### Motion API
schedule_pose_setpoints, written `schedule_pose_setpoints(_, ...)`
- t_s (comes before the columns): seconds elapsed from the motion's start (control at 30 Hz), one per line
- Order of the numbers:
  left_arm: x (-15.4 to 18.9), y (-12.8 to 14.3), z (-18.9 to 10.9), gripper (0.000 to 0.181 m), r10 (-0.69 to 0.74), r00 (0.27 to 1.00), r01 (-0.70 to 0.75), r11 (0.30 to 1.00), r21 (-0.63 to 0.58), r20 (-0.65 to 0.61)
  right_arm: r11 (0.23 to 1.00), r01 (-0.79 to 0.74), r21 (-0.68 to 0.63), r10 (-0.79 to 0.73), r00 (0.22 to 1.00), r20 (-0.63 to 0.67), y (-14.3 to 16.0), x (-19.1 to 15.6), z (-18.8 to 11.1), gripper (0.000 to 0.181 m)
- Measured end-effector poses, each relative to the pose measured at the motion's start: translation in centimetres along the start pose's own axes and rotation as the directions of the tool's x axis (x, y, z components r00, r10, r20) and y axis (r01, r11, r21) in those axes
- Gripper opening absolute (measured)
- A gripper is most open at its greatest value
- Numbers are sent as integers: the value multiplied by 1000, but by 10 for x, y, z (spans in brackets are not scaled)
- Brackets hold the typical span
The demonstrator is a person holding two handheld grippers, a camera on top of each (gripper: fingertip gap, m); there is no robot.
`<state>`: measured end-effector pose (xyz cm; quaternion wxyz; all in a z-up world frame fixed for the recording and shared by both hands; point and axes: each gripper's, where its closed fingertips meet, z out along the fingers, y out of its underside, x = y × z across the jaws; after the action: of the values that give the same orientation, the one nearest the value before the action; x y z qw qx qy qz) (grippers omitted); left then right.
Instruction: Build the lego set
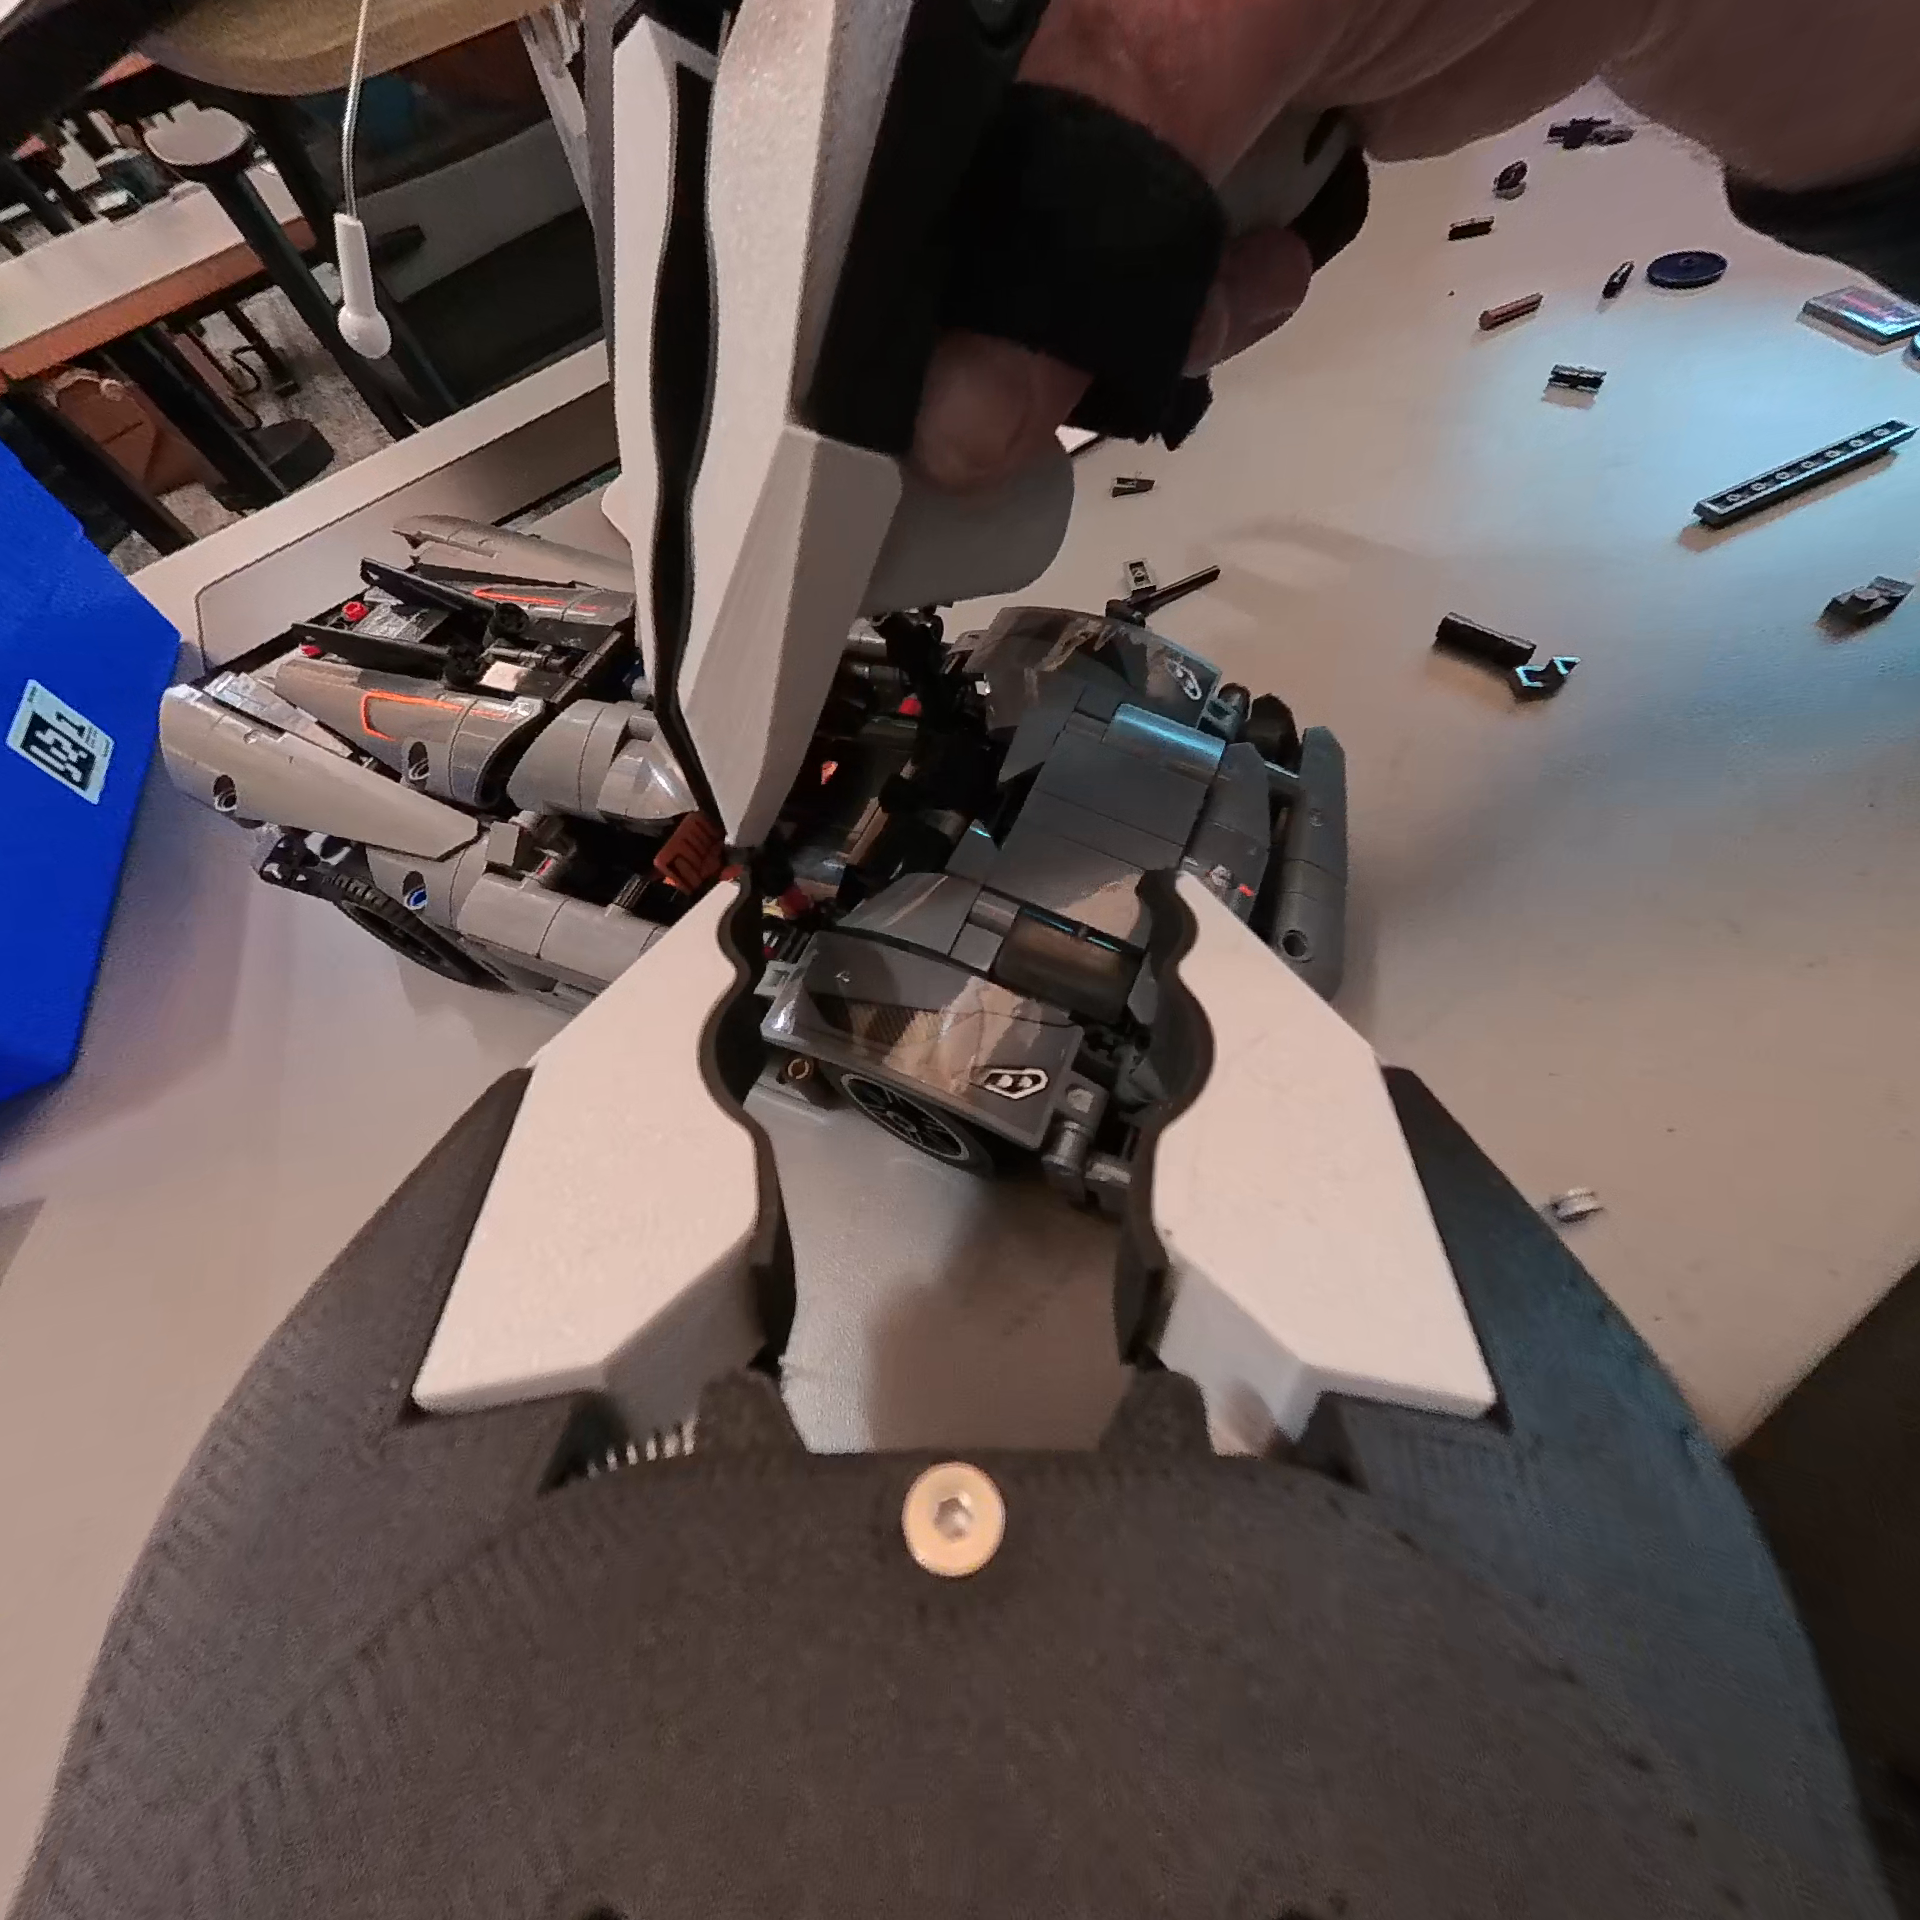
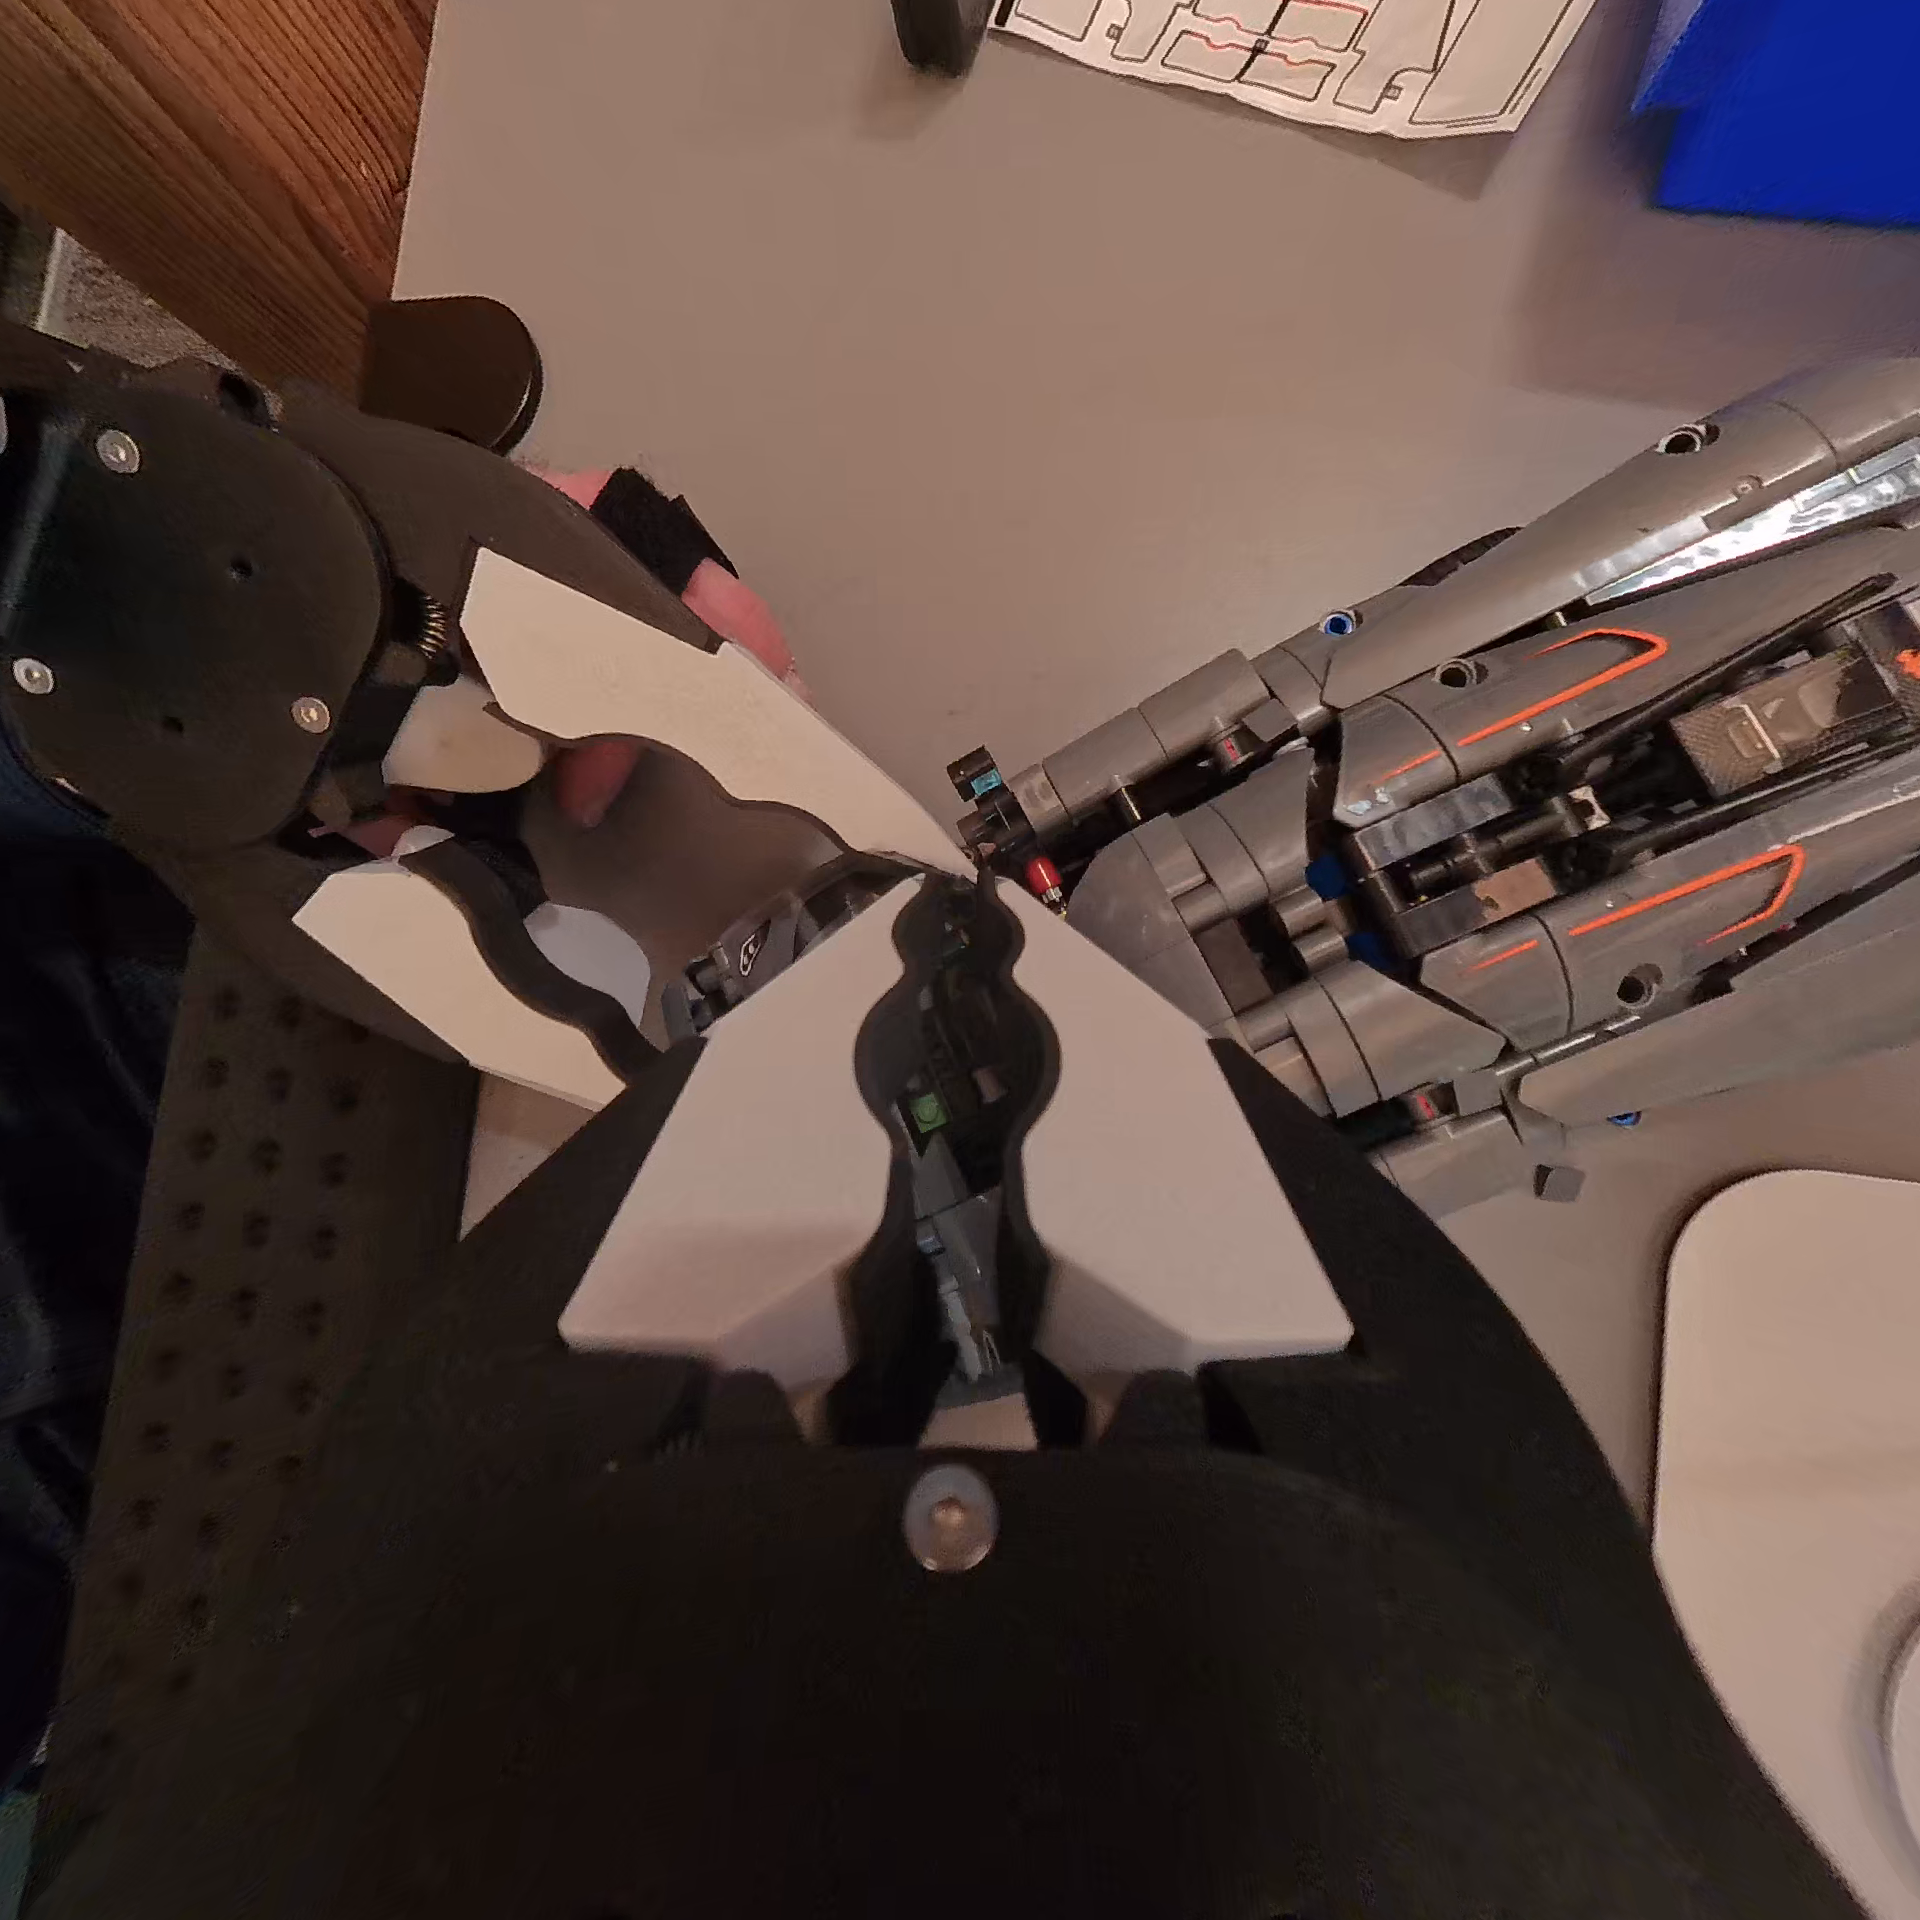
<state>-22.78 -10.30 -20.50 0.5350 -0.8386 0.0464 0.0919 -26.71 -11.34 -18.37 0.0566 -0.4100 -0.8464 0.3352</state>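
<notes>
Seating a small part deep in the cockpit gap looks like the step in hand, and the rest follows from that. The desk (image 1: 1558, 831) carries everything. On it, straight ahead of the left tongs (image 1: 951, 894) and partly between its fingers, lies the grey car (image 1: 1091, 790), nearly built, its nose section framed by the left fingers and its tail running off to their left. Farther left stands a blue box (image 1: 62, 810). Off to the right of the left tongs, well apart from the car, loose pieces are scattered, the longest a dark strip (image 1: 1808, 473).

The left tongs stand wide open around the car's front, holding nothing that I can make out; whether a finger touches the bodywork is unclear. The right tongs (image 2: 961, 883) come down from above with fingers drawn together at the tips. Something small and dark sits at the tips, beside an orange piece (image 1: 686, 857), but it is too small to tell whether it is gripped or merely touched.

To do this well, I judge:
- Close the left tongs gently on the nose so the car cannot slide under a push.
- Keep the right tongs in line with the gap; pressing at a slant would likely skew the part or lever neighbouring panels loose.
- Press straight and lightly, since the tips hide the seat in both views.
- Let go only once the part feels set.
</notes>
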Motion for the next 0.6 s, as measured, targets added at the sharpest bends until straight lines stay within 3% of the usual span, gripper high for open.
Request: schedule_pose_setpoints(0.6, 1, 0, 2, 73, 12, 1000, -12, 1000, -4, 4, 999, 31, -27, -31, 999, -16, 5, 0, 2, 5)
